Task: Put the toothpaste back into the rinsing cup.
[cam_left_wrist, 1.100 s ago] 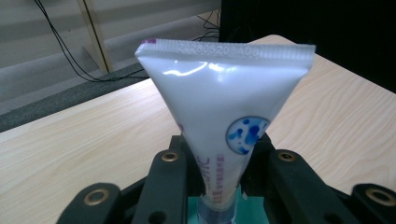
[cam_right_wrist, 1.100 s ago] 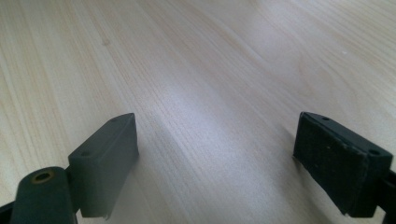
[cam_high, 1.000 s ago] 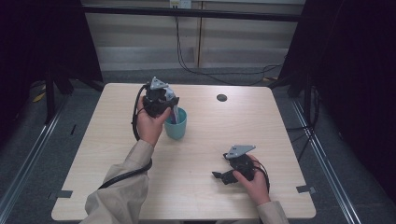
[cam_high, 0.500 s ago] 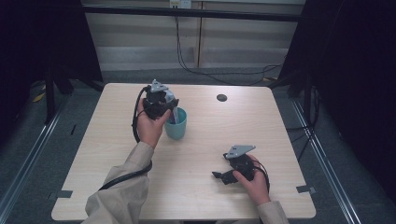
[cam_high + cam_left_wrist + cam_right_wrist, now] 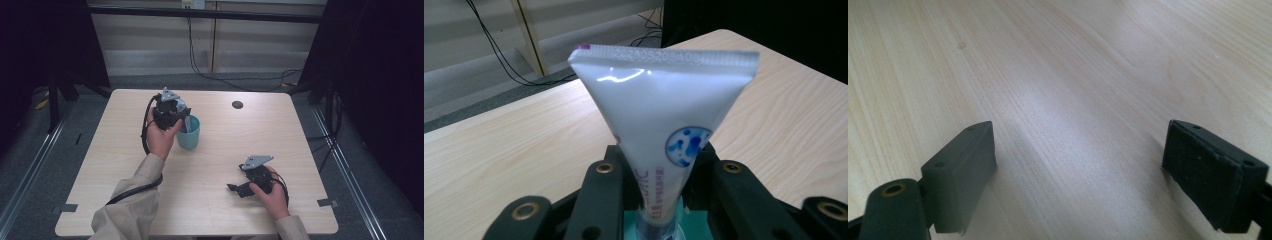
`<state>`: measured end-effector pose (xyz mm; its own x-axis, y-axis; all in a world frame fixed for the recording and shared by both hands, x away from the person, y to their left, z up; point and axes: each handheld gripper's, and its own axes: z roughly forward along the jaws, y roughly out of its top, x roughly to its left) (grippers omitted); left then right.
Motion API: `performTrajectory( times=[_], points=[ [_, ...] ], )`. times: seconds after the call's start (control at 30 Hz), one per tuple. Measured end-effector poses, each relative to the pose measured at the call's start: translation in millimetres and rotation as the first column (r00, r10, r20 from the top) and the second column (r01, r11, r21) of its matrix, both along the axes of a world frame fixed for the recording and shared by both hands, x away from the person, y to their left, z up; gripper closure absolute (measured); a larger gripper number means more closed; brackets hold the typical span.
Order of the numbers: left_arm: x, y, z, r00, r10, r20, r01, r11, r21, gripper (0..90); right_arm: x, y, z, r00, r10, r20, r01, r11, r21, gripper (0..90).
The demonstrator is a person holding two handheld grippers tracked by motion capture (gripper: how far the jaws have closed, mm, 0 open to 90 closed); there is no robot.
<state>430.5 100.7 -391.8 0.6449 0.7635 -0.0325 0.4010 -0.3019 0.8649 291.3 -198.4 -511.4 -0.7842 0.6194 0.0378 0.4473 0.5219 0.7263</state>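
1. Where the table (image 5: 210, 200) edge lies nearest the camera in the high view, two beige sleeves come in from the bottom.
2. On the near right of the table, the right hand (image 5: 272, 192) rests, holding the right gripper (image 5: 235, 188) low on the wood.
3. Its jaws stand wide apart with nothing between them; the right gripper view shows bare wood grain in the gap.
4. Farther back and to the left, the left hand (image 5: 161, 137) holds the left gripper (image 5: 182, 116) above a teal cup (image 5: 189, 136).
5. That cup stands upright on the table, left of centre, just beside the left hand.
6. A white tube (image 5: 659, 120) stands in the cup, cap end down and flat crimped end up.
7. The left gripper's jaws are clamped on the tube low down, one pad pressing each side.
8. The tube has a blue-spotted circle and purple lettering on its side.
9. Beyond the cup, a small dark round disc (image 5: 237, 104) sits in the tabletop near the far edge.
10. Past the table, cables (image 5: 200, 65) hang in front of a pale wall.
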Motion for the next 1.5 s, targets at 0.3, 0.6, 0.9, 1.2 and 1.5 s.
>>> performTrajectory(
  times=[0.3,0.6,0.9,1.2,1.5],
  points=[
    [-0.1,1.5,-6.6,1.0000,0.008,-0.002,-0.009,1.0000,-0.002,74.6,0.0,0.0,0.0,1.0000,0.000,0.000,0.000,1.0000,0.000,13.0],
    [-2.5,3.2,-9.1,0.9996,0.012,0.025,-0.010,0.9987,-0.049,72.1,0.0,0.0,0.0,1.0000,0.001,0.000,-0.001,1.0000,-0.001,13.0],
    [-4.0,1.7,-9.7,0.9995,0.011,0.028,-0.009,0.9978,-0.065,69.1,0.0,0.0,-0.1,1.0000,0.002,0.001,-0.002,1.0000,-0.002,12.9],
    [-6.9,3.7,-10.1,0.9995,0.016,0.027,-0.014,0.9974,-0.071,66.6,0.0,0.0,-0.1,1.0000,0.002,0.002,-0.002,1.0000,-0.002,12.9],
    [-6.9,6.8,-11.9,0.9996,0.027,0.008,-0.027,0.9973,-0.068,53.9,0.0,0.1,-0.1,1.0000,0.002,0.002,-0.002,1.0000,-0.002,12.9]
  ],
)
